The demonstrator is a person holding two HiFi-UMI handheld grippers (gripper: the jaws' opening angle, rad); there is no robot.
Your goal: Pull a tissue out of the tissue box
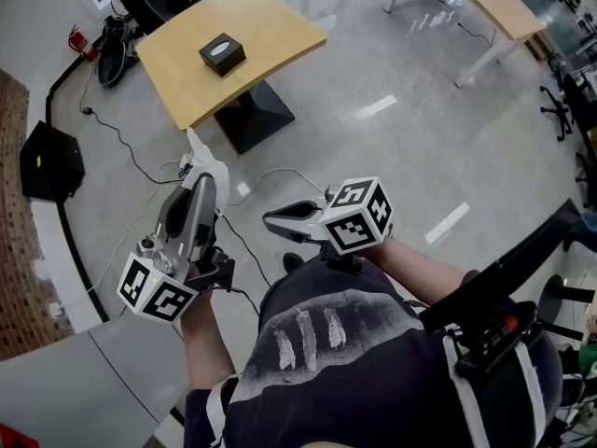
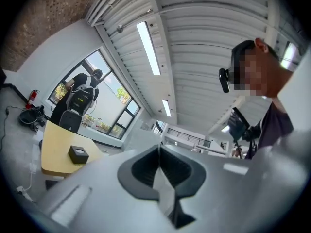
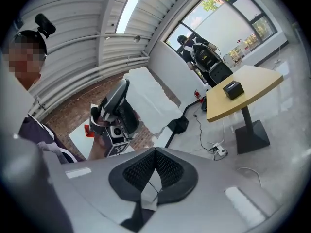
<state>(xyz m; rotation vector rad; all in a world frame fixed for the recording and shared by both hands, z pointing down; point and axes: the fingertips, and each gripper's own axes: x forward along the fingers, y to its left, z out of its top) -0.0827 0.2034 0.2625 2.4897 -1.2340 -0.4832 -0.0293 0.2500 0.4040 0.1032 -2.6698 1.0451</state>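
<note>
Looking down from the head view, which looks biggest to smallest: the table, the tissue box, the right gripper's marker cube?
1. Table
2. Marker cube, though it is nearest the camera, so its real size is unsure
3. Tissue box

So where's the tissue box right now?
The tissue box sits near the middle of the wooden table, in the upper left of the head view.
</note>
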